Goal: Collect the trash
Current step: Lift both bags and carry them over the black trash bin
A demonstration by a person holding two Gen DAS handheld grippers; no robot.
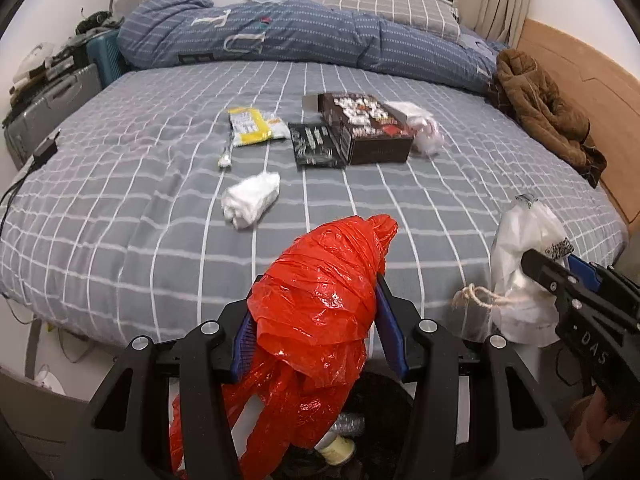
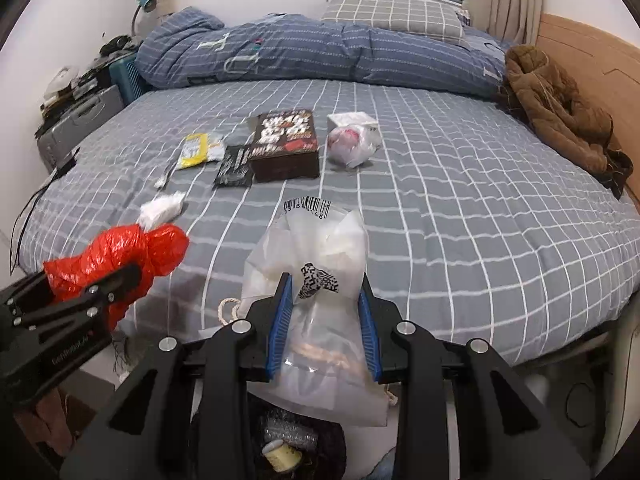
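Above the bed's near edge, red bag in left claw.

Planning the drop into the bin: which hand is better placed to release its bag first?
Probably the left. Its tongs hold the red bag, whose tail already hangs into the dark bin below. The right tongs hold the white bag nearer the bed's edge.

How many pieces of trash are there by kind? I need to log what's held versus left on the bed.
Held bags: 2 (red bag, white bag)
Boxes: 2
Flat wrappers: 2
Crumpled white wads: 2
Thin stick wrapper: 1
Total: 9
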